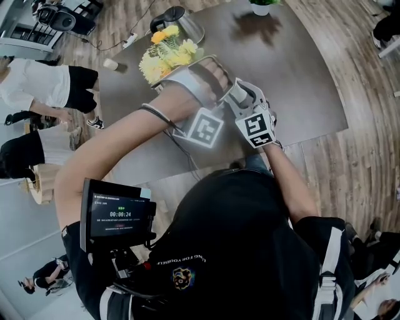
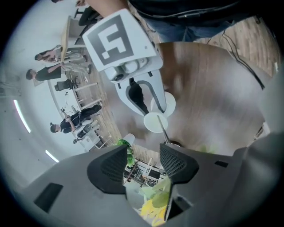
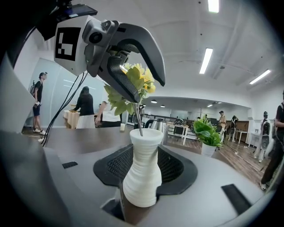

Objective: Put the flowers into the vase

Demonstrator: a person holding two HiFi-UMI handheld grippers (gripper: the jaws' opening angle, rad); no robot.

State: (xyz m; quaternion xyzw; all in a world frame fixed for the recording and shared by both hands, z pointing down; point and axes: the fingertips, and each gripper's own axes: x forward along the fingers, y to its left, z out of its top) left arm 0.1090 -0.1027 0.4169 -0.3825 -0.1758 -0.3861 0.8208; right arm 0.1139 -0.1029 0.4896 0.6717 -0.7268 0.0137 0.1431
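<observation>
A bunch of yellow flowers [image 3: 137, 80] with green leaves stands with its stem in a white ribbed vase [image 3: 143, 170] on the brown table [image 1: 300, 81]. My right gripper [image 3: 144, 168] is shut on the vase's body, a pad against each side. My left gripper [image 3: 146, 88] hangs over the vase, open, with the flower heads between its jaws and neither pad pressing on them. In the left gripper view the vase mouth [image 2: 156, 122] and stem show from above, beyond my left gripper [image 2: 142, 166]. The head view shows the flowers [image 1: 165, 53] in front of both grippers; the vase is hidden there.
A metal kettle [image 1: 175, 22] stands behind the flowers. A potted plant [image 1: 261, 5] is at the table's far edge and a paper cup [image 1: 110, 64] at its left edge. People [image 1: 44, 87] stand on the wooden floor to the left. Cables trail from the grippers.
</observation>
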